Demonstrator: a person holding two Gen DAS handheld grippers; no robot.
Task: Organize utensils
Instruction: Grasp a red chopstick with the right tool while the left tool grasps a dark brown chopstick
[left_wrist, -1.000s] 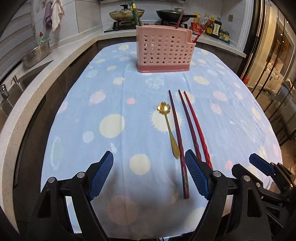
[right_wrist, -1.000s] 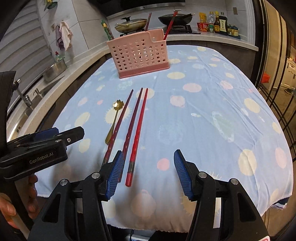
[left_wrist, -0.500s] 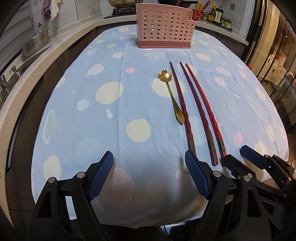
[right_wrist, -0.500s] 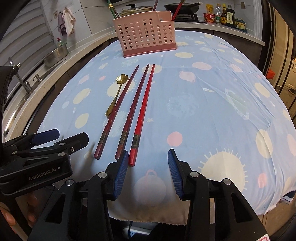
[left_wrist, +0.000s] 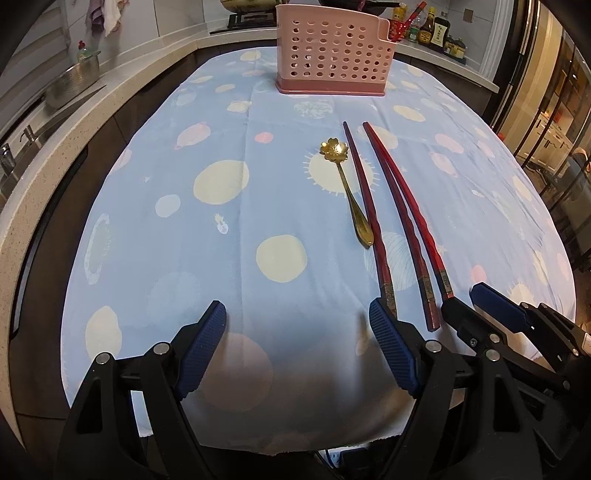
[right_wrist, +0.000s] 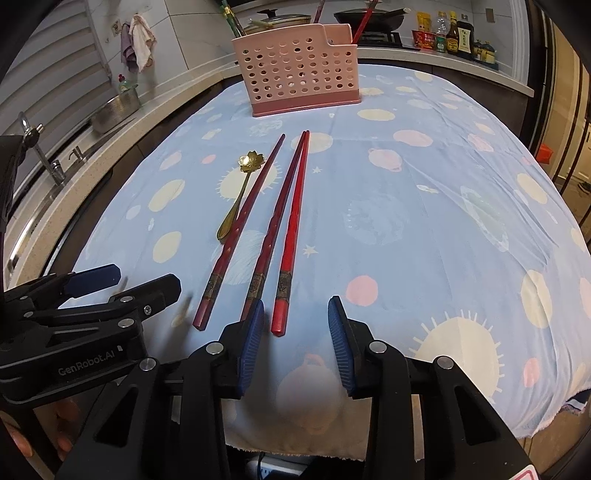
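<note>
Three red chopsticks (right_wrist: 277, 221) lie side by side on the blue spotted tablecloth (right_wrist: 424, 206), with a gold flower spoon (right_wrist: 240, 195) to their left. A pink perforated utensil holder (right_wrist: 295, 74) stands at the far end. My right gripper (right_wrist: 295, 306) is low over the near ends. Its jaws are closing, and the bright red chopstick's end (right_wrist: 279, 321) lies between them without the pads pressing on it. My left gripper (left_wrist: 297, 314) stands open over bare cloth, left of the chopsticks (left_wrist: 424, 284) and spoon (left_wrist: 347, 184). The holder (left_wrist: 332, 51) is far ahead.
A stone counter with a sink and a metal bowl (right_wrist: 114, 110) runs along the left. Sauce bottles (left_wrist: 432, 29) and pans stand behind the holder. The cloth's near edge (left_wrist: 295, 446) hangs just below my grippers. A hand (right_wrist: 22, 443) holds the left gripper (right_wrist: 129, 284).
Both grippers have sunk towards the table's near end. The right jaws have narrowed around the bright red chopstick's end. The left jaws keep the same width.
</note>
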